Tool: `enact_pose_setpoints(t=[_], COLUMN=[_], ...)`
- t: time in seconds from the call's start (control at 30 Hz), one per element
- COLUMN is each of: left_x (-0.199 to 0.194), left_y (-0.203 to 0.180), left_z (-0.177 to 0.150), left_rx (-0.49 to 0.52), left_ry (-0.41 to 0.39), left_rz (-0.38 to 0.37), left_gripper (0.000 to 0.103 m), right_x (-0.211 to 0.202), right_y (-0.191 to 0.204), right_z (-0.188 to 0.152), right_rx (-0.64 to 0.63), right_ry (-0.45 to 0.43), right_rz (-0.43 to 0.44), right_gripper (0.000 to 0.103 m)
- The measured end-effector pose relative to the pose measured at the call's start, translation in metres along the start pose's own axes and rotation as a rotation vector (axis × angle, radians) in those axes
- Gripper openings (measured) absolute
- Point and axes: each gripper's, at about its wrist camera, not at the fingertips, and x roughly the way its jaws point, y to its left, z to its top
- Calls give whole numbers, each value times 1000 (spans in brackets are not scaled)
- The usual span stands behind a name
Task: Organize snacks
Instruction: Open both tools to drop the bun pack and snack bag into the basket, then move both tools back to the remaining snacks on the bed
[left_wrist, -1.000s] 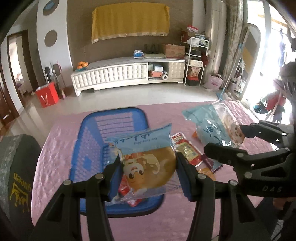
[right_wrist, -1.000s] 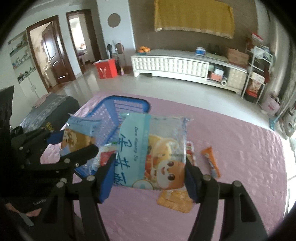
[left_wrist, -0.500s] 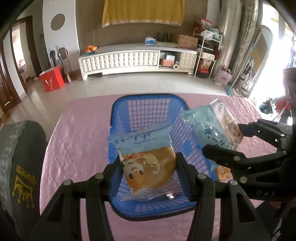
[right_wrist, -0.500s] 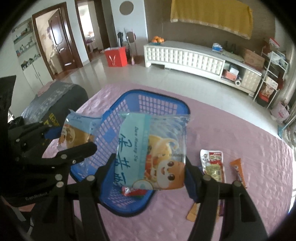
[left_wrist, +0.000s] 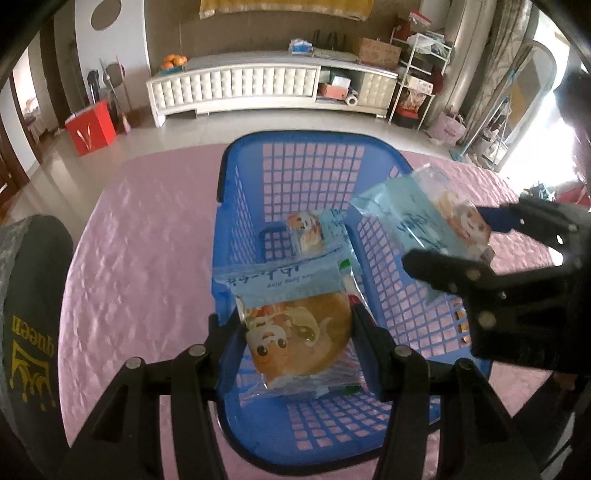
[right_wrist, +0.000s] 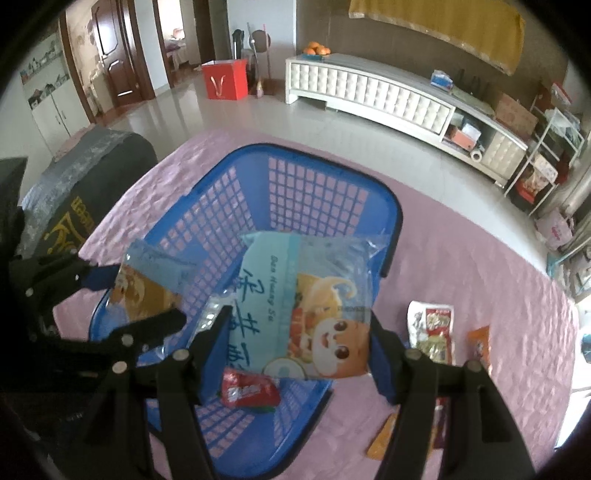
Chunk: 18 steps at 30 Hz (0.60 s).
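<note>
A blue plastic basket (left_wrist: 314, 166) (right_wrist: 295, 177) stands on the pink tablecloth. My left gripper (left_wrist: 291, 343) is shut on a light-blue cake packet (left_wrist: 295, 325) and holds it over the basket's near end. My right gripper (right_wrist: 299, 343) is shut on a second light-blue cake packet (right_wrist: 314, 295), held over the basket's right side; it also shows in the left wrist view (left_wrist: 424, 221). Inside the basket lie a small blue packet (left_wrist: 308, 230) and a red snack (right_wrist: 249, 389).
Loose snacks lie on the cloth right of the basket: a white and red packet (right_wrist: 432, 325), an orange sachet (right_wrist: 480, 343) and an orange packet (right_wrist: 380, 435). A dark chair back (left_wrist: 29, 314) stands at the table's left edge. A white cabinet (left_wrist: 258, 85) stands far behind.
Both grippers have moved over the basket with their packets still held, and both views have dipped lower and closer to the basket. The basket's contents now show.
</note>
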Motion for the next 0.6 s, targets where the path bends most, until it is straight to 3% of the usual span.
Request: enact_pose_setpoints(t=[0.2, 0.33, 0.4, 0.47, 0.6], left_x=[2, -2, -5, -8, -15], left_y=[-4, -4, -4, -5, -9], left_z=[1, 0, -3, -5, -7], left_rx=[16, -1, -1, 3, 10], left_ry=[14, 0, 0, -1, -7], left_rz=[-12, -39, -48, -37, -10], left_gripper=[52, 71, 73, 73, 73], right_x=[3, 1, -1, -5, -18], right_y=[7, 5, 3, 2, -5], right_z=[1, 1, -1, -1, -4], right_rx=[-74, -57, -59, -54, -35], right_ry=[14, -13, -21, -27, -54], right_rz=[-56, -45, -31, -43, -62], right_gripper=[70, 73, 79, 95, 97])
